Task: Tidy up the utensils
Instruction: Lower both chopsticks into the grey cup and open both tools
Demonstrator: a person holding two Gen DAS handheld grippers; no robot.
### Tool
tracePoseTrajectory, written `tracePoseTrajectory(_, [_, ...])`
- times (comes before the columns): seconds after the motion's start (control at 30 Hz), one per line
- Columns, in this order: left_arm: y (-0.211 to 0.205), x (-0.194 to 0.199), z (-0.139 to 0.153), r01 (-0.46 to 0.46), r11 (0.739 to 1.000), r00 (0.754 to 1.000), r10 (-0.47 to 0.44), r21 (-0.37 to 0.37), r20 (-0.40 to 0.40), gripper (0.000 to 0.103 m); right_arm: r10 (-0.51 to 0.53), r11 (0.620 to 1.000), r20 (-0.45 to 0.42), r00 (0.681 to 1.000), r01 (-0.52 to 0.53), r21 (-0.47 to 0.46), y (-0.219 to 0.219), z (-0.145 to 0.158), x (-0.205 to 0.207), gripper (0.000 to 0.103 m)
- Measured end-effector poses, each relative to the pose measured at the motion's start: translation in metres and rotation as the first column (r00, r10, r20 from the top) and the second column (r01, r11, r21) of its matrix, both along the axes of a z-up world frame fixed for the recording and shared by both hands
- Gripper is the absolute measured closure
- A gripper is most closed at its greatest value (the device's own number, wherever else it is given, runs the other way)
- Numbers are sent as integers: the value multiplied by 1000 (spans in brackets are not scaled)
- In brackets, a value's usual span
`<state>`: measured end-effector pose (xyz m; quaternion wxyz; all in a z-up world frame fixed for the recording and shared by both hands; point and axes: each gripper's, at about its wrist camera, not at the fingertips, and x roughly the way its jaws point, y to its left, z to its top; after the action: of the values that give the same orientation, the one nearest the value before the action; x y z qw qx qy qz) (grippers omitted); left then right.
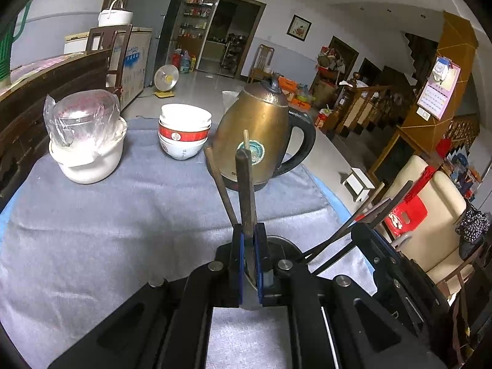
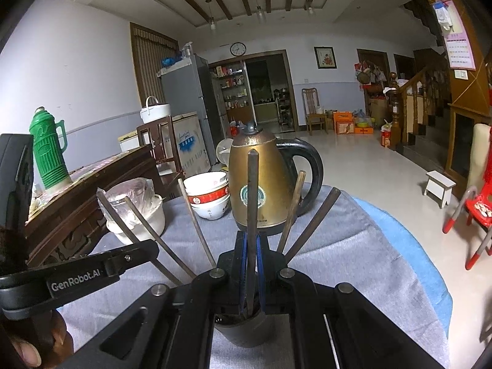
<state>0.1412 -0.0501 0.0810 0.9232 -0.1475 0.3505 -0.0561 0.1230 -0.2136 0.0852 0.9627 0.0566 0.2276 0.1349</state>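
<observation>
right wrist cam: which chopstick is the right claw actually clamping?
The dark upright chopstick between the right claw's blue pads, in front of the brass kettle. The other chopsticks fan out to either side, unclamped.

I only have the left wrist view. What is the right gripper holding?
Observer: The right gripper is shut on one dark chopstick, which stands upright in front of the kettle.
Operator: Where does its lower end go?
Observer: Into a dark round holder just below the jaws.
Operator: Anything else in that holder?
Observer: Two loose chopsticks lean out of it to the right of the gripped one.
</observation>
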Motion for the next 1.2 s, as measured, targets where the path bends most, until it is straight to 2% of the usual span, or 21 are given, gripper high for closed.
tracePoseTrajectory(0.57, [12,-3,15,12,999,999,-11,-32,41,97,15,1000,33,999,-15,-2,6,12,-6,96])
tracePoseTrajectory(1.2, [6,-5,21,17,1000,998,-16,-25,58,97,32,999,53,998,-33,11,1,20,-7,96])
